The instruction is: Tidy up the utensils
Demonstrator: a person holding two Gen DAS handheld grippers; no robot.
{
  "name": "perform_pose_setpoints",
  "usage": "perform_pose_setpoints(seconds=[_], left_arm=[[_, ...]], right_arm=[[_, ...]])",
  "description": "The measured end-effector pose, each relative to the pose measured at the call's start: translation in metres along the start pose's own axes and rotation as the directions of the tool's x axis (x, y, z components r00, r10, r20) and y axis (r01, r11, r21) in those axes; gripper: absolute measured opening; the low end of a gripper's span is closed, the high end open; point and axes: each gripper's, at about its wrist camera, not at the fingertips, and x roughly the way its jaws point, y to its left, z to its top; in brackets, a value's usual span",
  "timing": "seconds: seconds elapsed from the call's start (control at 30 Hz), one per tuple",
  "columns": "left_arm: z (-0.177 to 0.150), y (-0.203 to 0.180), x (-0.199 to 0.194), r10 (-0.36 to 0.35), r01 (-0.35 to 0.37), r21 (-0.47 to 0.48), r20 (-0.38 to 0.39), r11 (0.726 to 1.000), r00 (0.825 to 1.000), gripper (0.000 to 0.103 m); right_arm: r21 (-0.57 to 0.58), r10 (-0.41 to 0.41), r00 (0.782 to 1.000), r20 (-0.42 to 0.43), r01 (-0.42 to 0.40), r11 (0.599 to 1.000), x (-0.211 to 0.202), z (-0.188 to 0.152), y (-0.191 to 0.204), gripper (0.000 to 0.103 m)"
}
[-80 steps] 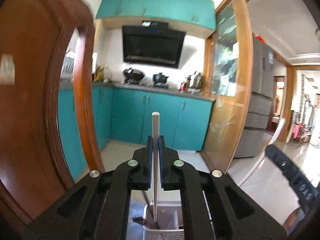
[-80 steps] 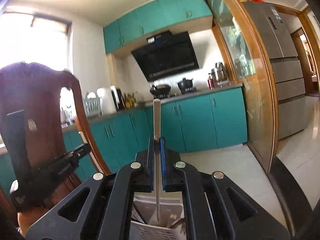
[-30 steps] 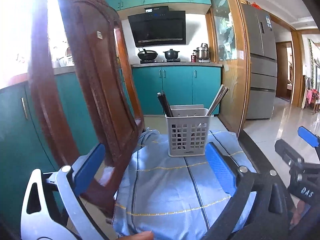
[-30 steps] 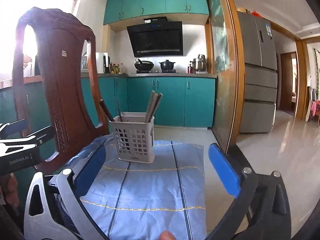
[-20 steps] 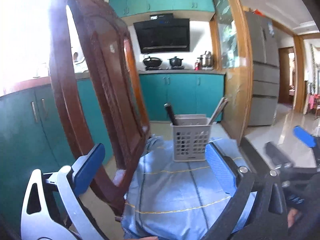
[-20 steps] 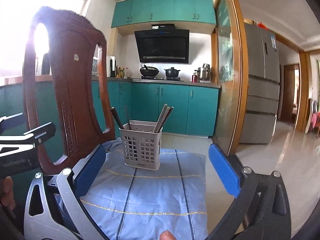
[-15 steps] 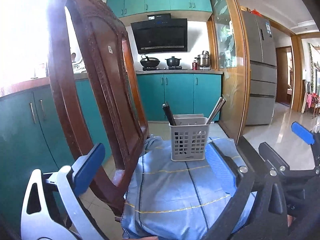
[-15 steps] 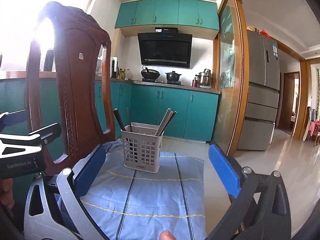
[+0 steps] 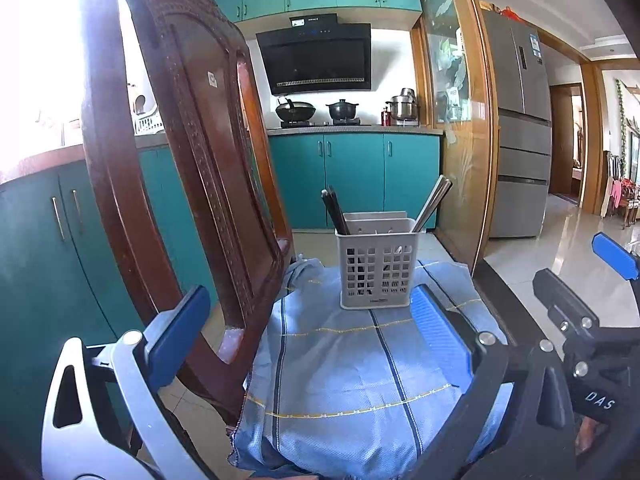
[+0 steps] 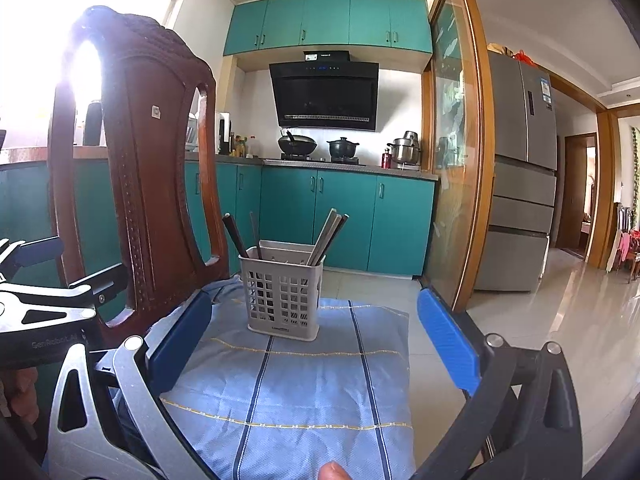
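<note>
Left wrist view: left gripper (image 9: 308, 332) fingers spread wide, nothing between them. Utensil basket (image 9: 378, 264) stands upright on the blue cloth (image 9: 352, 380), well ahead of the fingers and roughly centred between them. Dark chopsticks (image 9: 335, 212) lean out of its left compartment, pale chopsticks (image 9: 432, 202) lean out on the right side. The cloth covers the surface; a wooden chair back (image 9: 180, 168) stands just left of it. Right gripper (image 9: 600, 312) shows at the right edge, off to the side of the basket.

Right wrist view: right gripper (image 10: 316, 344) fingers also wide apart, empty. Same basket (image 10: 284, 292) ahead on the cloth (image 10: 304, 392), slightly left of centre. Dark sticks (image 10: 236, 236) left, pale sticks (image 10: 330, 236) right, all standing inside. Left gripper (image 10: 48, 276) visible at the left edge. A fingertip (image 10: 334, 472) pokes in at the bottom edge.

Progress, my read: sorting looks done or nearly done. Both sets sit in the basket, split by colour, and no loose utensils are visible on the cloth in either view. Can't see the near edge of the surface under the grippers, so stray pieces there can't be ruled out.
</note>
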Motion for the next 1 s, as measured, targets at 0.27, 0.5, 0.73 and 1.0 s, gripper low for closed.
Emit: perform_pose_setpoints(seconds=[0.27, 0.5, 0.73, 1.0], left_arm=[[-0.005, -0.006, 0.011, -0.014, 0.015, 0.006, -0.029, 1.0, 0.999, 0.1], [-0.007, -0.012, 0.016, -0.003, 0.004, 0.016, -0.05, 1.0, 0.999, 0.1], [-0.007, -0.02, 0.018, -0.009, 0.011, 0.032, -0.057, 0.999, 0.998, 0.1], [-0.008, -0.025, 0.018, -0.008, 0.01, 0.04, -0.063, 0.999, 0.998, 0.1]], right_arm=[[0.034, -0.001, 1.0, -0.016, 0.002, 0.999, 0.005, -0.005, -0.008, 0.1], [0.052, 0.012, 1.0, -0.019, -0.011, 0.999, 0.005, -0.01, -0.014, 0.1], [0.06, 0.013, 1.0, -0.02, -0.012, 0.998, 0.006, -0.013, -0.02, 0.1], [0.072, 0.012, 1.0, -0.02, -0.011, 0.997, 0.008, -0.016, -0.024, 0.1]])
